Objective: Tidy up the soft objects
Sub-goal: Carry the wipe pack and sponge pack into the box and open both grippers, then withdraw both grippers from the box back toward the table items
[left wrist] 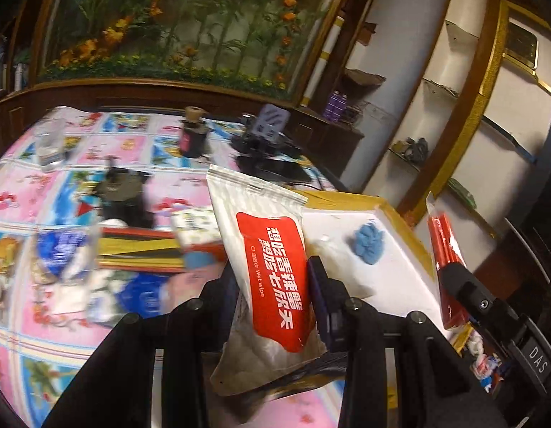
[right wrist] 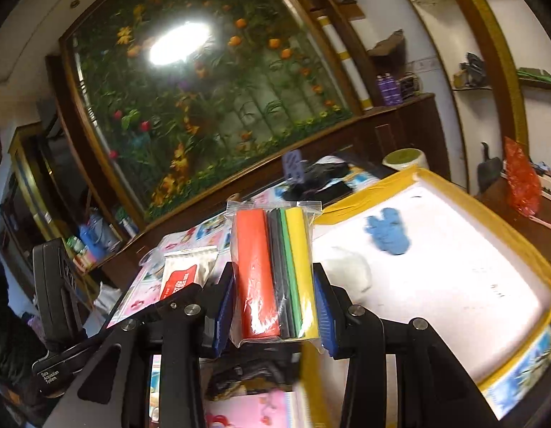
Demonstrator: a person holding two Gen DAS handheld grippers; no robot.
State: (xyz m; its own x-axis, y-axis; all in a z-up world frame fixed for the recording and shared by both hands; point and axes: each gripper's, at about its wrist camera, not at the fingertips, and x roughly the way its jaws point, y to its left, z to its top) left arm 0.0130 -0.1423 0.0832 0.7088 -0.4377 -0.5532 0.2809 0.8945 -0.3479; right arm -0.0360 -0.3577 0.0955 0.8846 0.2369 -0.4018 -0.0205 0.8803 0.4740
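A large framed flower painting (left wrist: 175, 21) hung behind the worktop (left wrist: 61, 321), whose patterned cloth carried a clear glass (left wrist: 50, 148) and a dark corked bottle (left wrist: 193, 135).

blurred: tissue packs (left wrist: 72, 260) | hidden: left jaws' left pad, seemingly

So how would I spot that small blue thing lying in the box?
Find the white foam box edged in yellow tape on the patterned table. On its floor, toward the far side, lies a crumpled blue lump. Its only neighbour there is a white wad, so colour decides it.
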